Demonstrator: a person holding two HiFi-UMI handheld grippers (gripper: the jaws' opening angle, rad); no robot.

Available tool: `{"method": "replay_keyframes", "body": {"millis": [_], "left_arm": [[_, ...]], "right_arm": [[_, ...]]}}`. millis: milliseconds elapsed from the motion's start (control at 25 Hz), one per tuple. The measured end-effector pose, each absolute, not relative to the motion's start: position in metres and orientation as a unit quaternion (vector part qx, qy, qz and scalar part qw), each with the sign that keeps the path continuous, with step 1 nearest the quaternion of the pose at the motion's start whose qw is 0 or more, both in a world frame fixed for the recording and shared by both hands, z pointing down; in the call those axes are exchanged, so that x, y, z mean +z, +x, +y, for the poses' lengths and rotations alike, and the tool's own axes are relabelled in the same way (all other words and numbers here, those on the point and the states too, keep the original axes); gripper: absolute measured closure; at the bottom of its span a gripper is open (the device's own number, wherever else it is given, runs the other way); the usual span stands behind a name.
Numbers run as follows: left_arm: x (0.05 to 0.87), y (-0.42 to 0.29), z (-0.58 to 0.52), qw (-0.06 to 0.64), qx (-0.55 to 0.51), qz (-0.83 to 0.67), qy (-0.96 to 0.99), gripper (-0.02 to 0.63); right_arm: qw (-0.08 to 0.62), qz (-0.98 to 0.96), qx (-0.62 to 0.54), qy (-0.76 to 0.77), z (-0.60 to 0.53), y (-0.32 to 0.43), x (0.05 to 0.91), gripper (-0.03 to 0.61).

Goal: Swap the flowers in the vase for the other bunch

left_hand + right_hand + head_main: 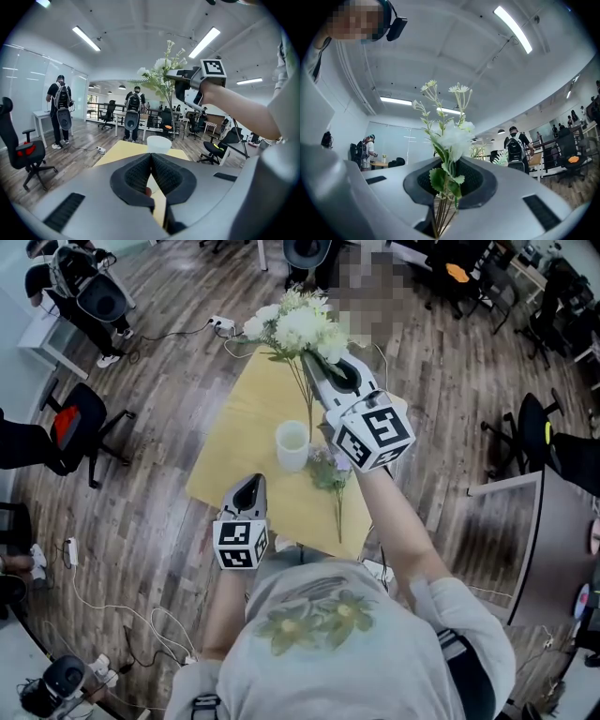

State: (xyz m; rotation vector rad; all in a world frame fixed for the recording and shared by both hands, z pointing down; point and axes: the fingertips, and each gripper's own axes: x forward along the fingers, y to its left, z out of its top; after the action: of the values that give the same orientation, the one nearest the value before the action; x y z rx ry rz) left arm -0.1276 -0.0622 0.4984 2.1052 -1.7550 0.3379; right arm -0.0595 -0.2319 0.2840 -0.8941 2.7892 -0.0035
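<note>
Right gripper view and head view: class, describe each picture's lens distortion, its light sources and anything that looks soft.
Right gripper view: fisheye with dark corners, ceiling strip light glaring, white flowers near the lens slightly soft. Head view: floorboards bow around the yellow table, lighting soft and even.

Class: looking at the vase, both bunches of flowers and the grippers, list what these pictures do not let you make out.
- Head view: the vase is too small to show whether it holds water.
- Left gripper view: the vase's base sits behind the left gripper.
- Head view: the purple bunch lies partly behind the right gripper.
- Right gripper view: the white bunch has its stem ends cut off at the bottom edge.
</note>
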Motion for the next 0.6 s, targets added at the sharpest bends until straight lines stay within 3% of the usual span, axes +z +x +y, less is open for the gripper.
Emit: {"method": "replay_keyframes", "body": {"millis": [600], "left_arm": [[0.496,-0.154,-0.057,0.192,0.115,-0.633,0.741,0.595]], "right_arm": [[0.067,0.959,-0.021,-0.273,-0.223,-0.105,0.330,0.503]]}}
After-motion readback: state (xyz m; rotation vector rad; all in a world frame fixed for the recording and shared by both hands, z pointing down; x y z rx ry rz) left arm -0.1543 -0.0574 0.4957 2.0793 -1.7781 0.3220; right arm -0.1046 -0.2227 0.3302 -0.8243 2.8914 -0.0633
